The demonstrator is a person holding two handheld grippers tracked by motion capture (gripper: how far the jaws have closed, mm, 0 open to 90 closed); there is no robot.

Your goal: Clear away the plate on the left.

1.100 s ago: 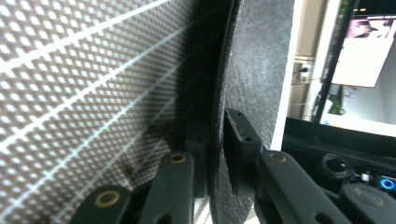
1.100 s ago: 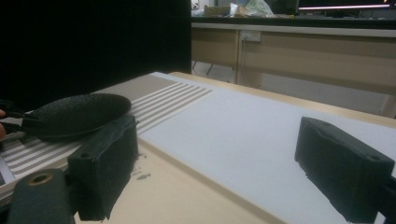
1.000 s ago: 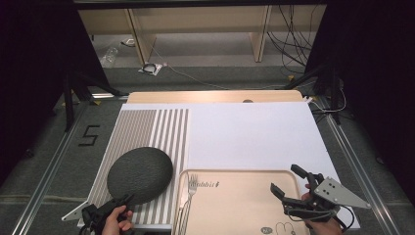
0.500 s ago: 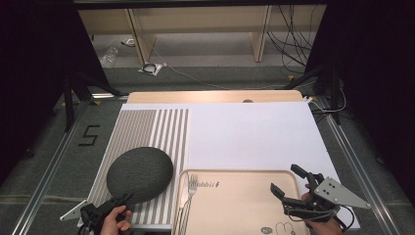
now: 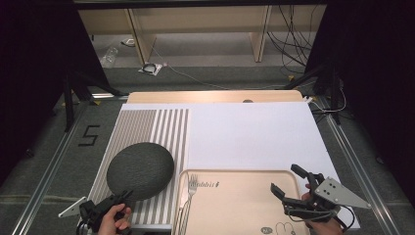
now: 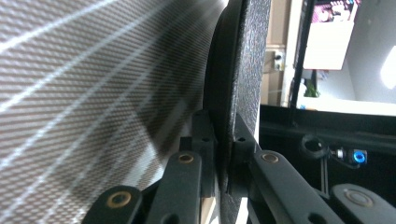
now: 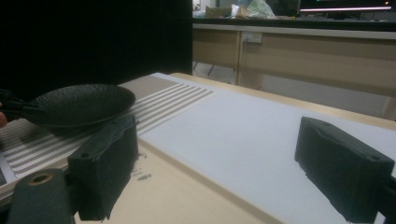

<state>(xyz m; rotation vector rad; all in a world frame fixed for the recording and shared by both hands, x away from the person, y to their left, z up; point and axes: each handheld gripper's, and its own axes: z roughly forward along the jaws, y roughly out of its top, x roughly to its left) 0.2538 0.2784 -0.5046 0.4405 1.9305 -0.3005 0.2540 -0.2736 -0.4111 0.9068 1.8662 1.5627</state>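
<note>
While plate (image 5: pixel 140 170) rim is pinched by left tongs (image 5: pixel 119 199), right tongs (image 5: pixel 297 188) held wide over tray (image 5: pixel 235 205); lift and carry likely needed next.

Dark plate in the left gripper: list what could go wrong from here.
1. The left gripper pinches the dark plate only at its near rim, so the plate could tip or slip out.
2. The plate hangs partly over the striped mat close to the tray; swinging it sideways might knock the fork.
3. The right gripper waits open above the tray and could get in the way.
</note>
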